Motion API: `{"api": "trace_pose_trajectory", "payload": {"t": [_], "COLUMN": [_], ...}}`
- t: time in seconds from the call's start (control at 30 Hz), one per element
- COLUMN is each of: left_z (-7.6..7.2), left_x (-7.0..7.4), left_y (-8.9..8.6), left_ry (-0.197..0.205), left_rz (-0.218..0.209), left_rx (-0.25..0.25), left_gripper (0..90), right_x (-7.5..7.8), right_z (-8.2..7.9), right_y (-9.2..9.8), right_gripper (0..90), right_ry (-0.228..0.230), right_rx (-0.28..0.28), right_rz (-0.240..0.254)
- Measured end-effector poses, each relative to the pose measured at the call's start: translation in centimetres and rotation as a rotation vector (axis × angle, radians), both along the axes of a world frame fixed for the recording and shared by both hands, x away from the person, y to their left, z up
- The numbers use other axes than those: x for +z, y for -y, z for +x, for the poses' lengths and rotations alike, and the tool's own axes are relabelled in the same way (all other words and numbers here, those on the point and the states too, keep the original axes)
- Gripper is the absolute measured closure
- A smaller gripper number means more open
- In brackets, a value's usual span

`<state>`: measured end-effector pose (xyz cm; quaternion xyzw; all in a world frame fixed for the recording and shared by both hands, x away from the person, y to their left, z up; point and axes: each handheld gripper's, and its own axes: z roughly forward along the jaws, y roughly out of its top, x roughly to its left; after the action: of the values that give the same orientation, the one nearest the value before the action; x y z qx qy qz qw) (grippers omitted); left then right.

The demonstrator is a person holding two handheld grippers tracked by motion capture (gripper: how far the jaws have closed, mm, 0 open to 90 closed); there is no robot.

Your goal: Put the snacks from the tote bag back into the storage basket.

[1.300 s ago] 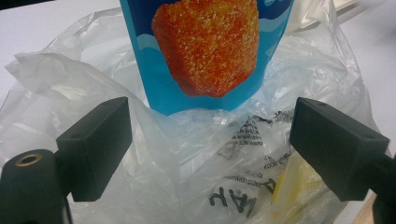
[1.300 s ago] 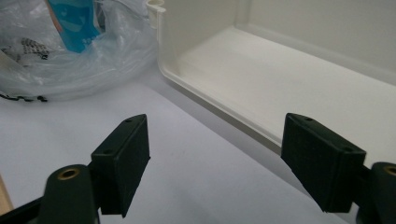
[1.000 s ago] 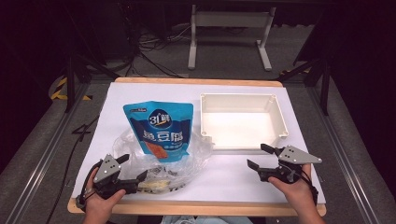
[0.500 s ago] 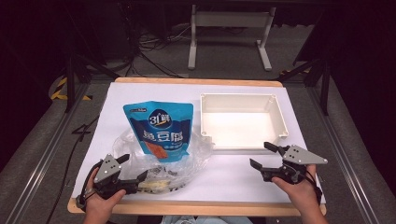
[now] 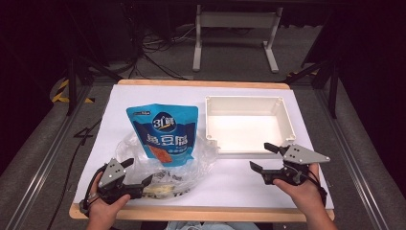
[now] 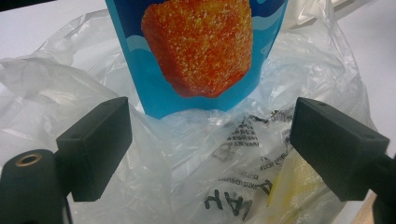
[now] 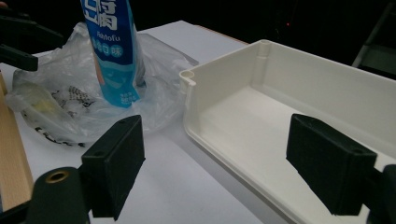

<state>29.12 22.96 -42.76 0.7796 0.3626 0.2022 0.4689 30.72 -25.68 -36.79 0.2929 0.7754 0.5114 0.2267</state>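
High view: fixed overhead, facing forward and down across the table (image 5: 239,182). Left gripper view: very near, facing the blue pouch (image 6: 201,51) and plastic bag (image 6: 65,84). Right gripper view: low, probably angled leftward, sharing both, plus the tray (image 7: 299,116).

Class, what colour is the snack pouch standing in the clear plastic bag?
The pouch is blue, with an orange food picture and white lettering; the high view shows it best.

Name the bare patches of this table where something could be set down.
Free: the strip between the blue tofu pouch and white tray, and the far left corner. Crowded: the near left, under the clear plastic bag.
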Motion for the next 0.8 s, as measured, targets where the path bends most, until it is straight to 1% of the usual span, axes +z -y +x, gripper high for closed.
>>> {"api": "trace_pose_trajectory", "payload": {"t": [0.1, 0.17, 0.2, 0.27, 0.3, 0.37, 0.5, 0.63, 0.7, 0.8], "left_z": [0.0, 0.0, 0.0, 0.1, 0.1, 0.1, 0.1, 0.1, 0.1, 0.1], "left_x": [0.0, 0.0, 0.0, 0.0, 0.0, 0.0, 0.0, 0.0, 0.0, 0.0], "left_y": [0.0, 0.0, 0.0, 0.0, 0.0, 0.0, 0.0, 0.1, 0.1, 0.0], "left_ry": [0.0, 0.0, -0.002, -0.003, -0.002, -0.002, -0.002, 0.001, -0.004, -0.001], "left_rz": [0.0, 0.0, -0.003, 0.0, 0.0, 0.002, 0.0, 0.004, 0.0, 0.002], "left_rx": [-0.001, 0.0, 0.002, -0.001, -0.002, -0.002, -0.003, -0.006, -0.004, -0.008], "left_gripper": [13.9, 13.9, 13.9, 13.9, 13.9, 13.9, 13.9, 13.9, 13.9, 13.9], "right_x": [0.7, 1.2, 1.7, 2.4, 2.7, 3.2, 4.0, 4.7, 5.1, 5.5], "right_z": [0.2, 0.4, 0.4, 0.6, 0.7, 0.8, 1.2, 1.7, 2.1, 2.5], "right_y": [-0.6, -1.0, -1.1, -1.4, -1.6, -2.1, -3.1, -4.5, -5.1, -5.7], "right_gripper": [20.1, 20.1, 19.9, 19.6, 19.6, 19.6, 19.6, 19.1, 18.5, 18.5], "right_ry": [-0.004, 0.007, 0.012, 0.008, 0.015, 0.014, 0.011, 0.016, 0.006, 0.012], "right_rx": [0.014, 0.019, 0.024, 0.034, 0.042, 0.051, 0.068, 0.097, 0.103, 0.11], "right_rz": [0.006, -0.002, 0.004, 0.013, 0.011, 0.008, 0.008, 0.002, -0.002, 0.006]}}
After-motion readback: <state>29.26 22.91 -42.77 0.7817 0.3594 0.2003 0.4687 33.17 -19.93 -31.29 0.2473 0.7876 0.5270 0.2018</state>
